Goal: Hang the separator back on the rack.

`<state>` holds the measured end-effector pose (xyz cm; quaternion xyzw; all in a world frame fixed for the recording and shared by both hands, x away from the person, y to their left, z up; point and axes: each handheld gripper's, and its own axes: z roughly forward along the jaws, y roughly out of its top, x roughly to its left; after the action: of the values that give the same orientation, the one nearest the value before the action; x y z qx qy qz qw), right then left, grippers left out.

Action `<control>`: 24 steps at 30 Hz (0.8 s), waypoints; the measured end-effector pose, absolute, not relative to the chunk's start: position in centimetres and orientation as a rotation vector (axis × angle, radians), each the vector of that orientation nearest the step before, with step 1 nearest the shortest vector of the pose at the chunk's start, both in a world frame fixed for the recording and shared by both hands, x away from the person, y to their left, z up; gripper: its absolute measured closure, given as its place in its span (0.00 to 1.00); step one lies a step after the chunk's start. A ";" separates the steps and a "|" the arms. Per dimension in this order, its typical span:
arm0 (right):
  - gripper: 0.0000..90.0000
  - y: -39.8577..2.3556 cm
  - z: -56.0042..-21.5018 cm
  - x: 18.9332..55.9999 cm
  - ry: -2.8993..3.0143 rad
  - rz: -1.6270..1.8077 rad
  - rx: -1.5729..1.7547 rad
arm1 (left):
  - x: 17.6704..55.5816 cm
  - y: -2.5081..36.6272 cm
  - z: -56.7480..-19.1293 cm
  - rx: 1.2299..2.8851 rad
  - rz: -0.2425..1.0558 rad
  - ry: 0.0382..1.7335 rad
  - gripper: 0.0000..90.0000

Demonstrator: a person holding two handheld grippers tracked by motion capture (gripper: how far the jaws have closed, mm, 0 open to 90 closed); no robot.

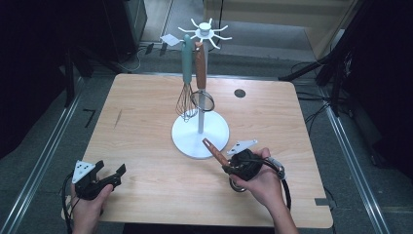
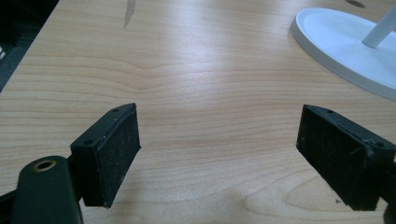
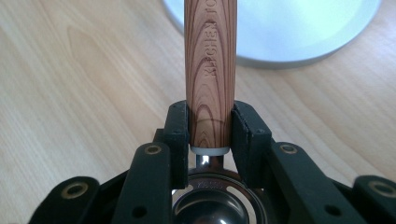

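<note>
A person's right gripper point(image 3: 210, 128) clenches a wooden-handled utensil point(image 3: 210, 70) at the table's point(image 1: 146, 122) near edge, its metal bowl largely hidden beneath the gripper and hand; the left gripper point(image 2: 219, 154) gapes over bare wood. Behind, a white rack point(image 1: 200, 134) carries a teal-handled whisk point(image 1: 186, 83) and a wooden-handled strainer point(image 1: 201, 83), its base just beyond the handle tip
</note>
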<state>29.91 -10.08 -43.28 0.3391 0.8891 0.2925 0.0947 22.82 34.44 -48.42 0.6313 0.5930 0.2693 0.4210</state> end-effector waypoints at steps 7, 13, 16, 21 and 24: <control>0.79 -11.5 -42.5 29.9 2.478 1.024 1.051 | 22.8 34.4 -48.4 1.588 0.680 1.484 0.16; 0.79 -12.6 -42.0 29.6 2.342 1.135 1.092 | 22.9 34.4 -48.4 1.588 0.682 1.488 0.16; 0.79 -13.0 -41.7 29.5 2.289 1.190 1.112 | 22.9 34.4 -48.4 1.594 0.683 1.485 0.16; 0.79 -13.6 -41.5 29.4 2.227 1.265 1.126 | 22.9 34.2 -48.4 1.598 0.690 1.481 0.16; 0.79 -13.7 -41.3 29.2 2.189 1.281 1.122 | 22.9 34.2 -48.4 1.598 0.690 1.482 0.15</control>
<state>29.20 -13.70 -41.31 0.3978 0.7759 0.4540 0.1833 22.90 34.20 -48.42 0.6361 0.5900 0.2746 0.4147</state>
